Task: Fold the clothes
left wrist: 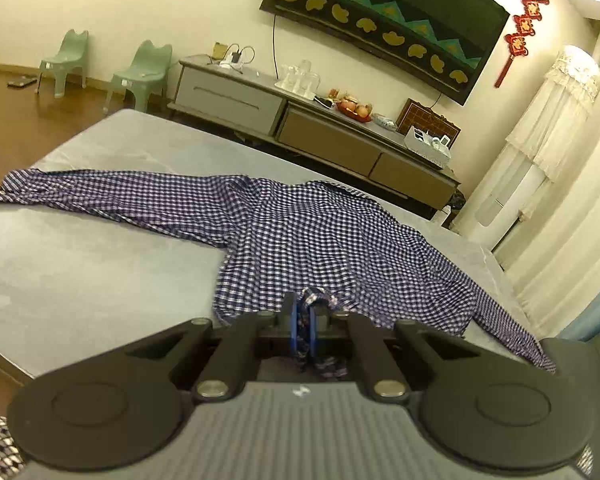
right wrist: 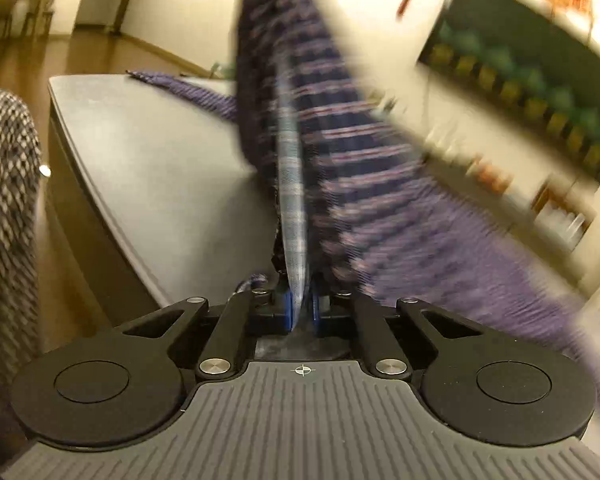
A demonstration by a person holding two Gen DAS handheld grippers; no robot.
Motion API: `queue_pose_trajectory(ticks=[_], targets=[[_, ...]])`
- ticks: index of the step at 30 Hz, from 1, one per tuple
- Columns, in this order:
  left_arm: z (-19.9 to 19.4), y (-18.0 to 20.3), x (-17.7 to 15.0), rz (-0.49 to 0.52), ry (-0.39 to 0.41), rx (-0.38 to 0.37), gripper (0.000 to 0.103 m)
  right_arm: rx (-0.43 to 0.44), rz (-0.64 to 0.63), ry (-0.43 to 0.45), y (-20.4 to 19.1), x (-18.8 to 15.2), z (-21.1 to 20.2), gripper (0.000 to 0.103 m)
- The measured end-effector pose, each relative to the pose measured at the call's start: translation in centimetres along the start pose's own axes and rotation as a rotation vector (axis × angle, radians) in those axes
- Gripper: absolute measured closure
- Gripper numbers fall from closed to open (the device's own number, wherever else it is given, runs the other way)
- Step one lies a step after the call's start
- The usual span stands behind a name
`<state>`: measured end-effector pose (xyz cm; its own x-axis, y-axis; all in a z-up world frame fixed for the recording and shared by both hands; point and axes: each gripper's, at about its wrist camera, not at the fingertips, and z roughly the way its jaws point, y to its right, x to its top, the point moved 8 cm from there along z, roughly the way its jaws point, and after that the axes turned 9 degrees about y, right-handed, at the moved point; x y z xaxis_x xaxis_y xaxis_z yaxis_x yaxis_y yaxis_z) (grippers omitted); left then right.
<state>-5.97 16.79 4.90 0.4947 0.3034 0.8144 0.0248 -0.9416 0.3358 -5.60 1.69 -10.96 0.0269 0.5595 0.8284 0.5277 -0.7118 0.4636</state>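
A grey table [left wrist: 60, 264] carries my checked shirt [left wrist: 300, 232], spread with one sleeve stretched far across the top. I am at the opening step of the fold — both tongs pinched tight on cloth at the near hem. My left gripper [left wrist: 305, 320] bites a small bunch of hem; my right gripper [right wrist: 300, 304] clamps an edge that rises, blurred, before its lens. Next, I judge, both must lift together and carry the hem toward the collar, keeping it taut.
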Motion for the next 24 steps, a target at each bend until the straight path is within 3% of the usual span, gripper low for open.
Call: queue_pose_trajectory(ticks=[1, 3, 4, 5, 6, 7, 10, 12, 16, 19, 21, 24], targets=[[-0.1, -0.3, -0.4, 0.011, -0.004, 0.000, 0.097, -0.030, -0.091, 0.035, 0.6, 0.4, -1.5, 0.096], [-0.2, -0.7, -1.8, 0.030, -0.034, -0.012, 0.097, 0.094, -0.171, 0.063, -1.0, -0.3, -3.9, 0.095], [-0.2, -0.8, -2.6, 0.041, -0.052, -0.020, 0.097, 0.177, -0.191, 0.043, -2.3, -1.4, -4.5, 0.087], [-0.1, -1.0, -3.1, 0.061, -0.061, -0.016, 0.096, 0.259, -0.211, 0.021, -3.7, -2.6, -5.2, 0.062], [-0.1, -1.1, -3.7, 0.082, -0.069, -0.012, 0.096, 0.342, -0.230, 0.000, -5.1, -3.8, -5.9, 0.053], [-0.2, -1.1, -4.0, 0.099, -0.063, -0.009, 0.097, 0.351, -0.238, -0.040, -5.6, -4.9, -6.1, 0.053], [-0.5, -1.1, -4.5, 0.129, -0.037, -0.012, 0.096, 0.302, -0.175, -0.053, -3.7, -4.8, -6.7, 0.054], [-0.9, -0.7, -3.7, 0.102, 0.011, -0.055, 0.096, 0.257, -0.112, -0.078, -1.1, -4.8, -6.1, 0.053], [-0.8, -0.4, -2.3, 0.068, 0.069, -0.091, 0.093, 0.168, -0.102, -0.179, 2.1, -7.4, -4.0, 0.057], [0.8, -0.6, -2.1, 0.087, 0.075, -0.040, 0.087, 0.137, 0.024, -0.172, 5.0, -7.3, -4.2, 0.059], [2.7, -1.3, -2.9, 0.177, 0.058, 0.077, 0.086, 0.135, 0.079, -0.171, 7.0, -6.9, -3.7, 0.061], [4.6, -1.7, -4.5, 0.298, 0.039, 0.194, 0.086, 0.110, 0.146, -0.191, 10.8, -7.1, -2.0, 0.069]])
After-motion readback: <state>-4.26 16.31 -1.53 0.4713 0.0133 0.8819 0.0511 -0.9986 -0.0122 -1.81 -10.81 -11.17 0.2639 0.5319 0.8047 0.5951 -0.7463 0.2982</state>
